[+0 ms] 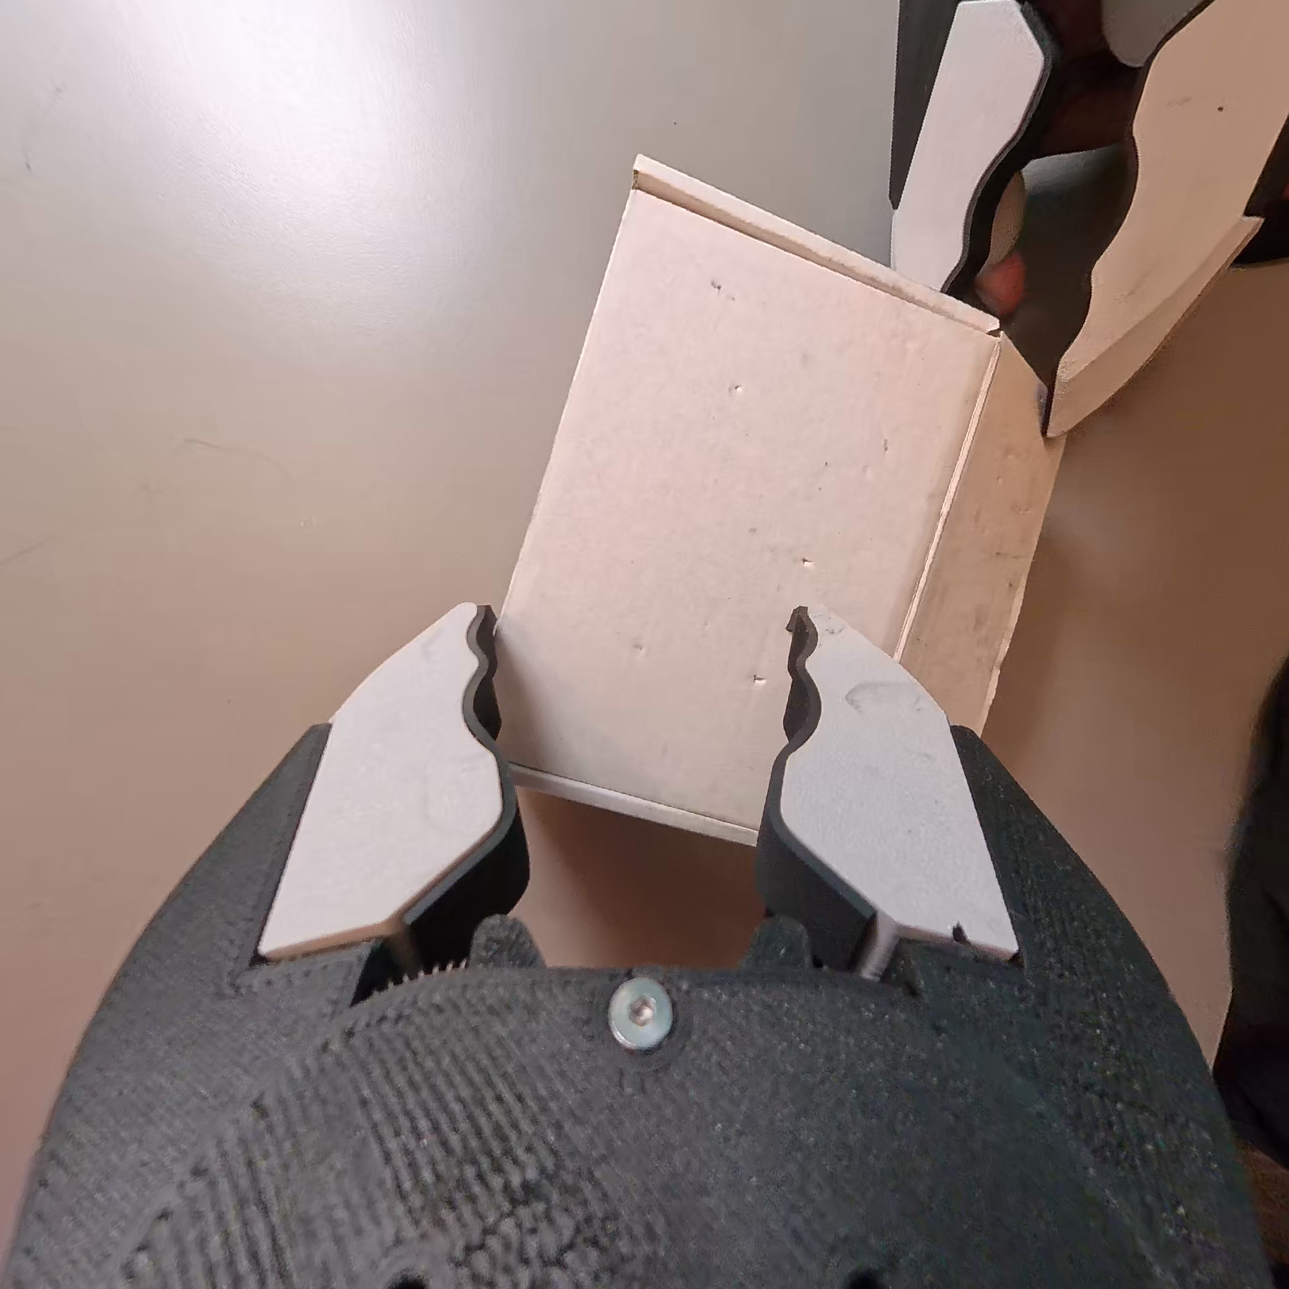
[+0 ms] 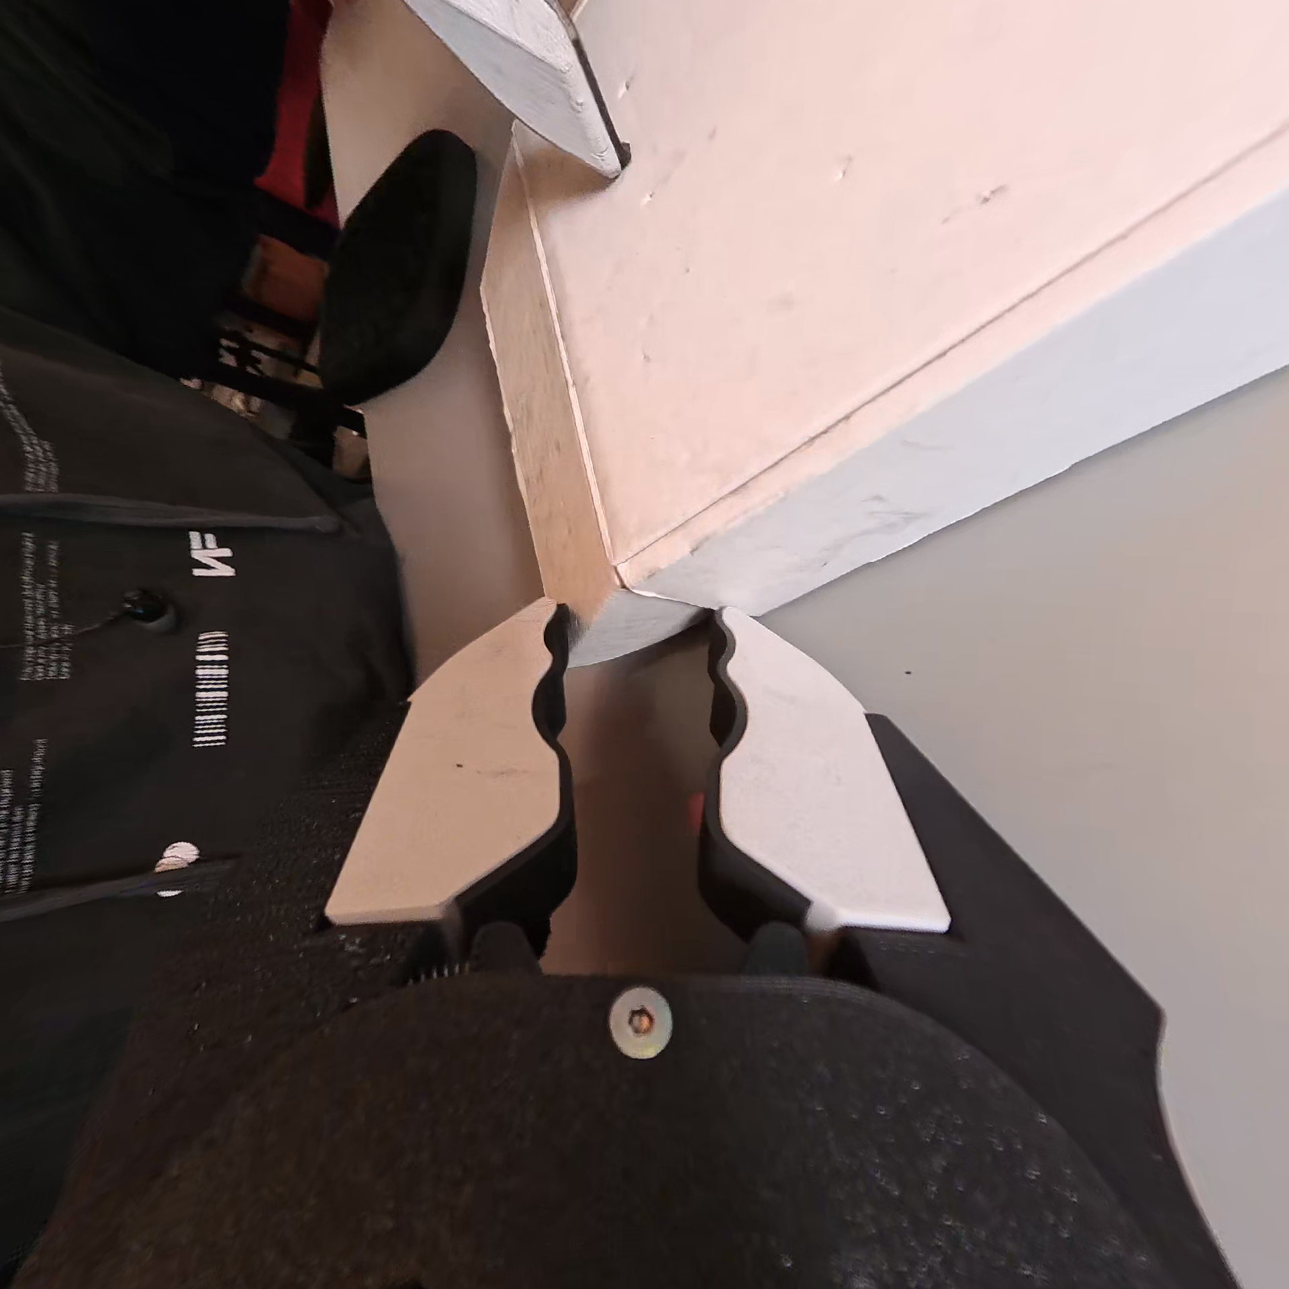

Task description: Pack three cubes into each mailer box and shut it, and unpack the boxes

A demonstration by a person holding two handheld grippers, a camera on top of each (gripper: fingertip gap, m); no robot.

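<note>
A closed white mailer box (image 1: 725, 502) lies on the beige table (image 1: 279, 349). My left gripper (image 1: 645, 617) is open, and its fingertips hover over the near end of the box's lid. My right gripper (image 2: 642, 617) is open, with one corner of the box (image 2: 872, 279) right at its fingertips. In the left wrist view the right gripper (image 1: 1032, 328) reaches the box's far right corner from above. A small red-orange patch (image 2: 696, 803) shows between the right fingers; I cannot tell what it is. No cubes are clearly in view.
A person in black clothing (image 2: 139, 628) stands close at the left of the right wrist view, next to a black chair back (image 2: 397, 272). The left gripper's white finger (image 2: 544, 77) rests on the lid. The table's edge runs right of the box (image 1: 1227, 628).
</note>
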